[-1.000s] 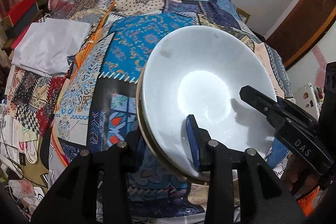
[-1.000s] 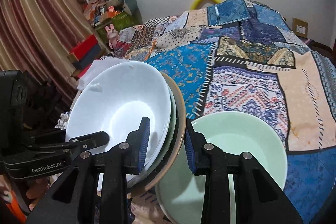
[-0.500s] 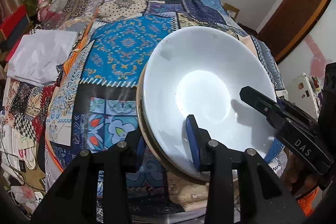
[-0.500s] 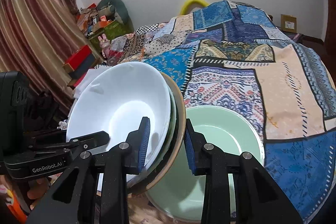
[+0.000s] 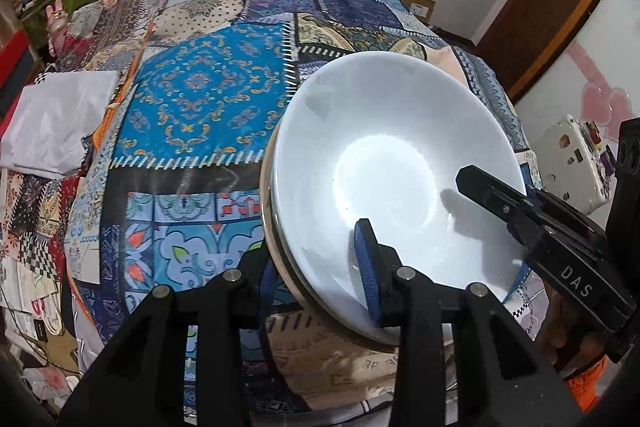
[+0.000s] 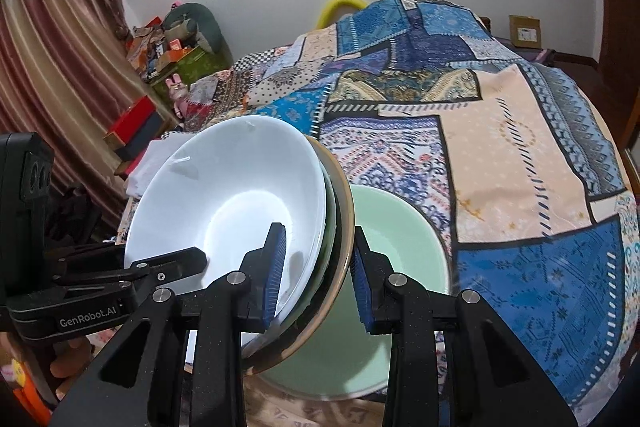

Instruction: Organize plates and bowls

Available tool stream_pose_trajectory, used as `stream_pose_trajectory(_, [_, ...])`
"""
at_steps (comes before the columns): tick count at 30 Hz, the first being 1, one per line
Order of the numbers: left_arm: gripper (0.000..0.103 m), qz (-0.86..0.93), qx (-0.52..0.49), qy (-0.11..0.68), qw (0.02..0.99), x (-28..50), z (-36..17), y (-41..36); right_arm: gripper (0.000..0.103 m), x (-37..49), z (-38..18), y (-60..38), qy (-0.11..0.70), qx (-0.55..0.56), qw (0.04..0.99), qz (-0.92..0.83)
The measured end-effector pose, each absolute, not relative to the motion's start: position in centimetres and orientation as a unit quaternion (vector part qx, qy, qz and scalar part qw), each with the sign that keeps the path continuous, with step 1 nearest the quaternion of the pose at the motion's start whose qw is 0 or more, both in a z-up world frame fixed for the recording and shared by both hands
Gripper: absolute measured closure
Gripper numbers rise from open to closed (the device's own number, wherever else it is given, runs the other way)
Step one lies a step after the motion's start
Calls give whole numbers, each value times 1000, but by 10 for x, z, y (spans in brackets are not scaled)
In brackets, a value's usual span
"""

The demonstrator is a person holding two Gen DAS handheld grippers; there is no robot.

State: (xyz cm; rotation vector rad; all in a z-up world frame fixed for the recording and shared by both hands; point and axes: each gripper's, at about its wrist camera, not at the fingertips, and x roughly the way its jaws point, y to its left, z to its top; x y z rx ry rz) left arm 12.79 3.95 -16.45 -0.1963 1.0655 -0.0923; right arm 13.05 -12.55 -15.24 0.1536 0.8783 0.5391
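A stack of dishes is held tilted in the air: a white bowl (image 5: 400,163) nested in thinner plates, the outermost tan-rimmed (image 6: 345,223). My left gripper (image 5: 316,287) is shut on the stack's near rim, one pad inside the white bowl (image 6: 236,203), one behind. My right gripper (image 6: 318,279) is shut on the same stack from the other side. It also shows in the left wrist view (image 5: 516,215). A pale green bowl (image 6: 396,251) lies on the bed below the stack.
The patchwork bedspread (image 6: 500,155) covers the bed. A folded white cloth (image 5: 52,123) lies at the bed's left edge. Boxes and clutter (image 6: 168,47) stand by the curtain. A white case (image 5: 572,163) sits to the right by the wall.
Both grippers have risen with the stack. The bed and the green bowl now lie lower and farther away in both views. The grips have not changed.
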Motion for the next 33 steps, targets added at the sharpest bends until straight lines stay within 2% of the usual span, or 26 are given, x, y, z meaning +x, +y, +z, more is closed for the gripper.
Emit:
stream_pose_trajectory(22, [67, -67, -82, 547, 830, 157, -208, 14, 75, 138, -189, -148, 460, 96, 852, 229])
stream_pose_trajectory(33, [67, -69, -77, 533, 840, 154, -206, 16, 72, 139, -194, -154, 460, 115, 847, 239])
